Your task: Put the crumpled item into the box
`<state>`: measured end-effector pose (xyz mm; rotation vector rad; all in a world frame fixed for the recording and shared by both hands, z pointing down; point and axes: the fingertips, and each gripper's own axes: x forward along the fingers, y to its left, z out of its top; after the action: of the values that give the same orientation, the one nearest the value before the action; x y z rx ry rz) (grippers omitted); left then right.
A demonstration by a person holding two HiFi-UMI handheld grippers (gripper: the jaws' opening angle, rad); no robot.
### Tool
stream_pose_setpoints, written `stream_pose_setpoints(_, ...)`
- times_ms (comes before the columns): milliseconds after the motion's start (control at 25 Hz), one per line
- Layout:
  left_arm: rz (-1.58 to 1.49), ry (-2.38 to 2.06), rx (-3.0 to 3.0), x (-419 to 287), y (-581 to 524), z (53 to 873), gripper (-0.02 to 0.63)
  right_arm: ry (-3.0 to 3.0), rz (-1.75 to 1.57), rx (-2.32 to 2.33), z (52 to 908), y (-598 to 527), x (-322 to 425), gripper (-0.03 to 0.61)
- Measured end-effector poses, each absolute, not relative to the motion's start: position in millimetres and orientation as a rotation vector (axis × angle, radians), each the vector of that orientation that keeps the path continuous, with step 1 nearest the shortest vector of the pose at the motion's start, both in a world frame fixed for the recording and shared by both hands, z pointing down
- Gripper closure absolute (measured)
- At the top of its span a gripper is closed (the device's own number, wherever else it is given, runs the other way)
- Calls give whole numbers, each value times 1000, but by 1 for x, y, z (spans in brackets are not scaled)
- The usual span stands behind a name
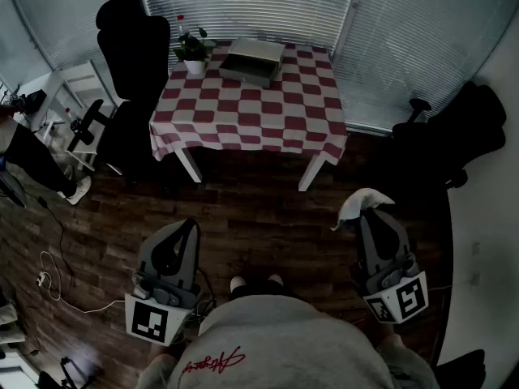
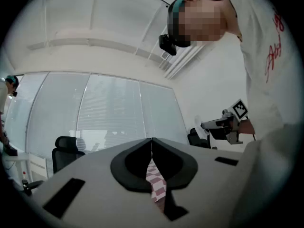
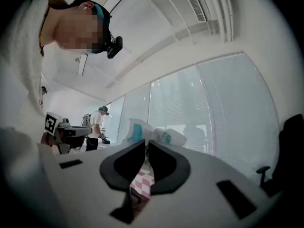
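A crumpled white item with teal print (image 1: 360, 202) sticks out past the tips of my right gripper (image 1: 371, 211), which is shut on it; in the right gripper view the crumpled item (image 3: 153, 133) bulges above the closed jaws of the gripper (image 3: 146, 143). My left gripper (image 1: 191, 224) is held low at the left, shut with nothing in it, and its own view shows the left gripper (image 2: 151, 141) with jaws pressed together. The grey box (image 1: 253, 61) stands at the far side of a table with a red-and-white checked cloth (image 1: 247, 112), well ahead of both grippers.
A small potted plant (image 1: 192, 52) stands left of the box. Black office chairs (image 1: 130, 63) flank the table at left and right (image 1: 454, 136). Window blinds (image 1: 243, 2) run behind. Cables lie on the dark wooden floor (image 1: 49, 282). Another person (image 3: 97, 127) stands in the distance.
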<state>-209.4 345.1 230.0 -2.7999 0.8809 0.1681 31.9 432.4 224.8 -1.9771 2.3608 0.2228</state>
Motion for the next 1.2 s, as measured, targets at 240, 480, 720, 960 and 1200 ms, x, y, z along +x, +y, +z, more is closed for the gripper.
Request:
stream_pose_setpoints(240, 167, 875, -2801, -209, 343, 232, 597, 2359, 221, -1985, 226, 431, 31, 546)
stream_pose_setpoints(480, 179, 873, -2796, -210, 342, 230, 597, 2344, 234, -1994, 225, 432, 32, 546)
stream_pose_setpoints(720, 174, 873, -2796, -213, 339, 230, 597, 2341, 229, -2004, 226, 429, 30, 546)
stream_pose_setpoints(960, 185, 878, -2794, -219, 334, 228, 597, 2322, 247, -2015, 222, 427, 26, 543)
stream_pose_setpoints(1200, 179, 869, -2801, -229, 330, 231, 597, 2313, 239, -2049, 227, 423, 16, 540)
